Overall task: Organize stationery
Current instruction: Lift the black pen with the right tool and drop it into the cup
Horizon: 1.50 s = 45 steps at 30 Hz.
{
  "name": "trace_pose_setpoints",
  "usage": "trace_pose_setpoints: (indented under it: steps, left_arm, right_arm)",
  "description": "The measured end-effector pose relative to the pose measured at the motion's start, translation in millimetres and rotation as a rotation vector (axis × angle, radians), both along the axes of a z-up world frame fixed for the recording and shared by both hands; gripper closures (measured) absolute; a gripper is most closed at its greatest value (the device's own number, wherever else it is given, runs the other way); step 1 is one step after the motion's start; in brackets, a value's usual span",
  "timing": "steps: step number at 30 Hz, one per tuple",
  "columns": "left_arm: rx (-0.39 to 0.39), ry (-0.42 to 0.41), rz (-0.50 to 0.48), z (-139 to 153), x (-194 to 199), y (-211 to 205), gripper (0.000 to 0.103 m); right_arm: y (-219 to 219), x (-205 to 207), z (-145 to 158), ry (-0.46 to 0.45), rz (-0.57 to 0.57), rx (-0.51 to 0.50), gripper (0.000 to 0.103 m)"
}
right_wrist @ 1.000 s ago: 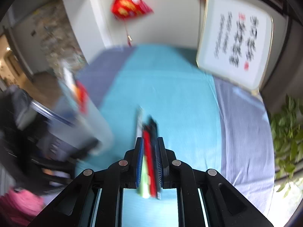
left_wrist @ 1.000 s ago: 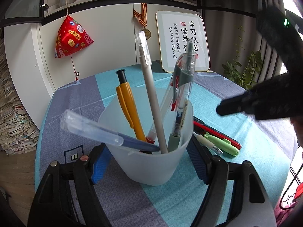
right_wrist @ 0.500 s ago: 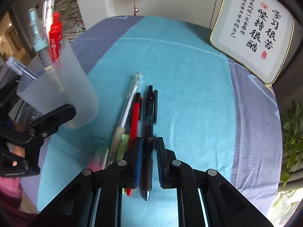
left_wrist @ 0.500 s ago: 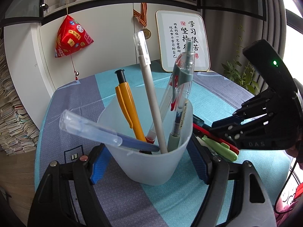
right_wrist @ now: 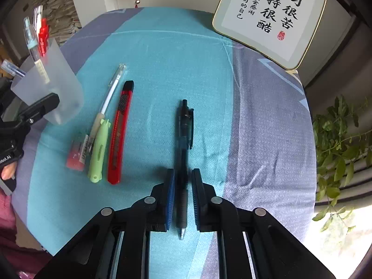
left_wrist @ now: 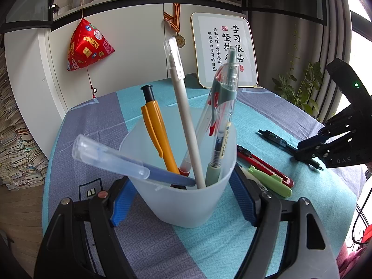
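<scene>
My left gripper is shut on a frosted plastic cup that holds several pens, upright on the table. The cup also shows in the right wrist view. My right gripper has its blue pads on either side of a black pen, which sticks out forward and back between them just above the teal cloth; small gaps show at both pads. The black pen also shows in the left wrist view. A red utility knife, a green pen and a white pen lie left of it.
A pink eraser lies beside the green pen. A framed calligraphy board leans at the table's far edge. A potted plant stands off the right edge. The table is round with a teal and grey cloth.
My right gripper has carried the black pen to the right, away from the red knife and the other pens. The left gripper and cup have stayed put.
</scene>
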<state>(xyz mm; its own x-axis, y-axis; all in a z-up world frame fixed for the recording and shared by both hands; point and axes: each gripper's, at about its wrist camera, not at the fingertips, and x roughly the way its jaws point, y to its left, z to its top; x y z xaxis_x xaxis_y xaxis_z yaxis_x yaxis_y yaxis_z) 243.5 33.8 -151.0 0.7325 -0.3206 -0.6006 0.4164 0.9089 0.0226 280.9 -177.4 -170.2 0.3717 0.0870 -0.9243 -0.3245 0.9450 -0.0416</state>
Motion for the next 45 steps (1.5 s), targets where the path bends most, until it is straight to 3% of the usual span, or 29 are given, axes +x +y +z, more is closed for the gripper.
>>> trace_pose_setpoints:
  steps: [2, 3, 13, 15, 16, 17, 19, 31, 37, 41, 45]
  left_arm:
    - [0.000, 0.000, 0.000, 0, 0, 0, 0.027]
    - [0.000, 0.001, 0.000, 0, 0, 0, 0.027]
    - [0.000, 0.000, 0.000, 0, 0, 0, 0.027]
    - [0.000, 0.000, 0.000, 0, 0, 0, 0.027]
    - [0.000, 0.000, -0.001, 0, 0, 0, 0.027]
    - [0.000, 0.001, -0.001, 0, 0, 0, 0.027]
    - [0.000, 0.000, -0.001, 0, 0, 0, 0.027]
    - [0.001, 0.000, 0.000, 0, 0, 0, 0.027]
    - [0.000, 0.001, 0.000, 0, 0, 0, 0.027]
    - [-0.001, 0.000, 0.000, -1, 1, 0, 0.027]
    - [-0.002, 0.002, 0.000, -3, 0, 1, 0.027]
  right_arm:
    - [3, 6, 1, -0.024, -0.003, -0.022, 0.072]
    - [4, 8, 2, -0.037, 0.000, -0.024, 0.071]
    - [6, 53, 0, -0.020, -0.016, 0.038, 0.071]
    - [8, 57, -2, -0.015, -0.014, 0.047, 0.072]
    - [9, 57, -2, -0.011, -0.014, 0.048, 0.083]
    - [10, 57, -1, -0.008, -0.016, 0.049, 0.087]
    - [11, 54, 5, -0.028, -0.030, 0.044, 0.087]
    - [22, -14, 129, -0.321, 0.008, 0.244, 0.087]
    - [44, -39, 188, -0.471, 0.089, 0.434, 0.087]
    - [66, -36, 200, -0.519, 0.133, 0.517, 0.087]
    - [92, -23, 185, -0.550, 0.154, 0.496, 0.087]
